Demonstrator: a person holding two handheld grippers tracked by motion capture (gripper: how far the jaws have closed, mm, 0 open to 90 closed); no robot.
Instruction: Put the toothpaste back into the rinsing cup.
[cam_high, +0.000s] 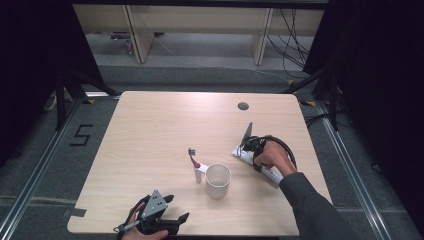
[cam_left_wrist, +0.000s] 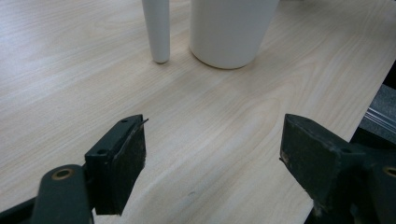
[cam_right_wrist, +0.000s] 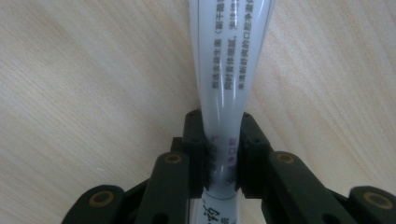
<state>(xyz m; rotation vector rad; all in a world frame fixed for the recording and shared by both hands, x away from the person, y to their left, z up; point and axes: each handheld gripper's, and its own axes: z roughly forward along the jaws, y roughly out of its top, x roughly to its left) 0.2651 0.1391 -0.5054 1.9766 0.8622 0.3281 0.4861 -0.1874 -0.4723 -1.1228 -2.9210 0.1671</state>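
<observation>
Clamping the white tube (cam_right_wrist: 229, 70) on the bench (cam_high: 150, 130), the right hand-held gripper (cam_right_wrist: 223, 161) seems mid-pickup, needing a lift toward the cup (cam_high: 218, 180) at eight o'clock, while the left hand-held gripper (cam_left_wrist: 212, 154) waits released.

- I'm working in what looks like a lab or recording room set up for tests, not a home.
- My light wooden table (cam_high: 150, 130) stands alone on grey carpet tiles, with a cable hole (cam_high: 243, 106) in its top, beyond my right gripper (cam_high: 248, 145).
- Black curtains (cam_high: 30, 60) hang at both sides.
- A taped figure 5 (cam_high: 81, 135) marks the floor, far off to the left of my left gripper (cam_high: 172, 210).
- Loose cables (cam_high: 290, 45) and pale desk legs (cam_high: 137, 35) show at the far end.
</observation>
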